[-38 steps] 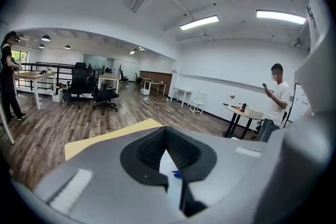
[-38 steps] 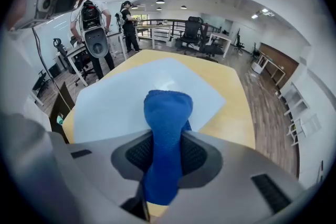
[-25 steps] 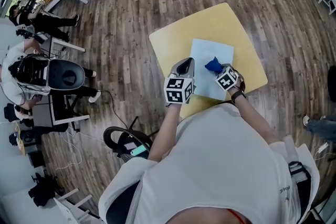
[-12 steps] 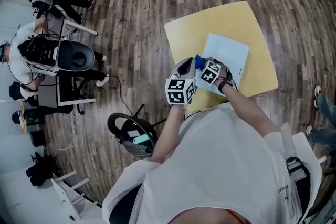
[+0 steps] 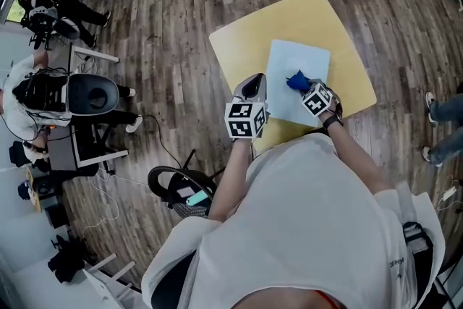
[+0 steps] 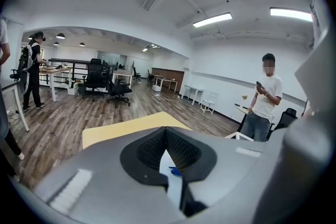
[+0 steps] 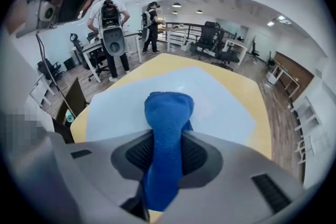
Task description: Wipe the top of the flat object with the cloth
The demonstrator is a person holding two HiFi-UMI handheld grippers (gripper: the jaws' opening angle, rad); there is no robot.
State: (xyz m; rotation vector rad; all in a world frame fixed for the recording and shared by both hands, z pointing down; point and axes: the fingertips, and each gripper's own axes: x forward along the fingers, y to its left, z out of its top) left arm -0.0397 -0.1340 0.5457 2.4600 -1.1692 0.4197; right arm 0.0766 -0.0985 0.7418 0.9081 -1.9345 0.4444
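A pale blue flat sheet [image 5: 312,58] lies on the yellow square table [image 5: 246,40]. My right gripper [image 5: 307,92] is shut on a blue cloth [image 5: 296,81], which rests on the middle of the sheet. In the right gripper view the cloth [image 7: 168,113] runs out between the jaws of the right gripper [image 7: 167,145] onto the sheet [image 7: 223,97]. My left gripper [image 5: 251,92] sits at the sheet's left edge near the table's front, its jaws together and holding nothing. Through the slit of the left gripper [image 6: 167,135] a strip of sheet [image 6: 172,186] and a bit of cloth [image 6: 175,170] show.
Wooden floor surrounds the table. A black office chair [image 5: 94,95] and desks with people [image 5: 32,94] stand at the far left. A dark stool base [image 5: 177,193] sits by my left side. A person [image 6: 265,97] stands beyond the table in the left gripper view.
My right gripper dragged the cloth left to the sheet's left edge beside the left gripper, then back right to the sheet's middle. The left gripper stayed put.
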